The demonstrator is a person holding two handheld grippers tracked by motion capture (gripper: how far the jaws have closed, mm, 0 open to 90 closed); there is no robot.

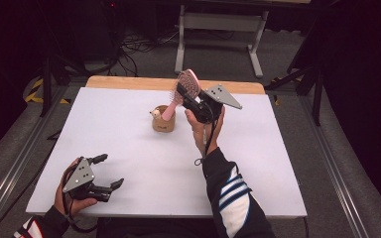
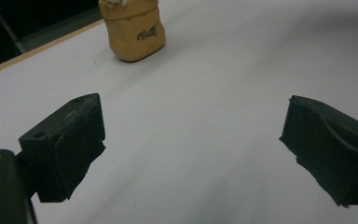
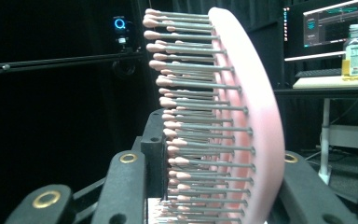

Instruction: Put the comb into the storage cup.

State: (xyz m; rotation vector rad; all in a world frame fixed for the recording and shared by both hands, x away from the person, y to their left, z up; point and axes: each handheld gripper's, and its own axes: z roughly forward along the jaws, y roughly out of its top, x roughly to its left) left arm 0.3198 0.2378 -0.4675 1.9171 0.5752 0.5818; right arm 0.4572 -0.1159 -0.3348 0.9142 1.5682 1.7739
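Observation:
A pink hairbrush (image 1: 189, 83) with metal bristles is held up over the middle of the table, with my right gripper (image 1: 182, 92) shut on its head. In the right gripper view the brush (image 3: 254, 116) stands upright between the jaws, bristles facing left. Its handle slants down to the mouth of a tan holder (image 1: 162, 122); I cannot tell whether the tip is inside. The holder (image 2: 135, 32) carries dark lettering. My left gripper (image 1: 110, 170) rests near the table's front left corner, open, with bare table between its jaws (image 2: 191, 144).
The white table top (image 1: 129, 129) has a wooden strip (image 1: 129, 82) along its far edge. A grey desk frame (image 1: 218, 22) stands on the floor beyond. A bottle (image 3: 354, 51) sits on a distant desk, below monitors.

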